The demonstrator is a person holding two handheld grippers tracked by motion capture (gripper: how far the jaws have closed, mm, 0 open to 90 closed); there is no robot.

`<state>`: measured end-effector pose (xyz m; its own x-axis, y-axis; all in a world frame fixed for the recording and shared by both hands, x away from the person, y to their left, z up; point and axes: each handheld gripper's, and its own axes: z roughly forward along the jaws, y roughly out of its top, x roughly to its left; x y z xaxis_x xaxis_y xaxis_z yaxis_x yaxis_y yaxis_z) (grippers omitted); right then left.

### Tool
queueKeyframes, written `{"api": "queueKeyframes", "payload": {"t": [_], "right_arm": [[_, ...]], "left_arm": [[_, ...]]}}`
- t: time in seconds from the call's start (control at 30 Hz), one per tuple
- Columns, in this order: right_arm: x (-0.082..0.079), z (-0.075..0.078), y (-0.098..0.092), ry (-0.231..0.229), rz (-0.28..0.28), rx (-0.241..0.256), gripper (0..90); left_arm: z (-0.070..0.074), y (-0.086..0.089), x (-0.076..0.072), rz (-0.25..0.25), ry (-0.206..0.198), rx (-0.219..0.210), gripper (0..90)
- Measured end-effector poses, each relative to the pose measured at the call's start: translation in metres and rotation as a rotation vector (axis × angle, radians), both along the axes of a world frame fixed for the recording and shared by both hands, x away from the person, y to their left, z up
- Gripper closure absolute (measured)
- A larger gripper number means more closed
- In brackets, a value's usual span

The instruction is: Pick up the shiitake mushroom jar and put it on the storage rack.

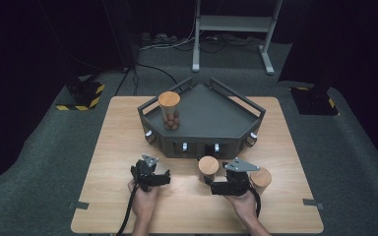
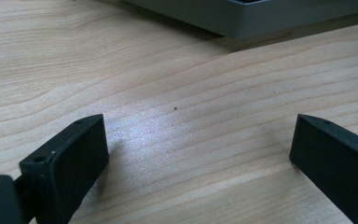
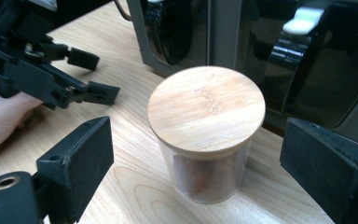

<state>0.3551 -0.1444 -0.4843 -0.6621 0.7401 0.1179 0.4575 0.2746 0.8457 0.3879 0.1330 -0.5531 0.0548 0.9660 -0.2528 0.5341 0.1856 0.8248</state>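
Note:
A glass jar with a wooden lid (image 3: 206, 107) (image 1: 208, 167), holding brown pieces, stands on the wooden table just in front of the dark grey tray (image 1: 211, 118). My right gripper (image 3: 198, 140) (image 1: 212, 183) is open, with its jaws apart on either side of this jar and not touching it. A second lidded jar (image 1: 261, 179) stands to the right of that hand. A third jar (image 1: 169, 110) with brown balls stands on the tray's left part. My left gripper (image 2: 198, 135) (image 1: 163, 177) (image 3: 95, 77) is open low over bare wood, with nothing between its jaws.
The tray's front wall (image 3: 223, 32) with black and white knobs rises close behind the near jar, and its edge (image 2: 261, 16) lies ahead of the left gripper. Bare table (image 1: 118, 147) extends to the left. A metal stand (image 1: 236, 24) is on the floor beyond.

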Motion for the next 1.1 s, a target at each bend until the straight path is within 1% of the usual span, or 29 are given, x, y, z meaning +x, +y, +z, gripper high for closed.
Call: {"api": "queueKeyframes", "payload": {"t": [0.13, 0.23, 0.5, 0.57, 1.1], "right_arm": [[0.0, -0.007, 0.004, 0.02, -0.013, -0.017, 9.7], [0.0, -0.011, 0.006, 0.022, -0.017, -0.027, 9.9], [0.003, -0.022, 0.015, 0.049, -0.045, -0.06, 11.1], [0.004, -0.023, 0.016, 0.048, -0.05, -0.069, 11.9], [0.015, -0.035, 0.028, 0.069, -0.079, -0.089, 16.4]], "left_arm": [[0.0, 0.0, 0.0, 0.0, 0.0, 0.0, 4.1], [0.0, 0.0, 0.0, 0.0, 0.0, 0.0, 4.1], [0.0, 0.0, 0.0, 0.0, 0.0, 0.0, 4.1], [0.0, 0.0, 0.0, -0.001, 0.001, 0.001, 4.1], [0.0, 0.0, 0.0, -0.001, 0.002, 0.002, 4.1]]}}
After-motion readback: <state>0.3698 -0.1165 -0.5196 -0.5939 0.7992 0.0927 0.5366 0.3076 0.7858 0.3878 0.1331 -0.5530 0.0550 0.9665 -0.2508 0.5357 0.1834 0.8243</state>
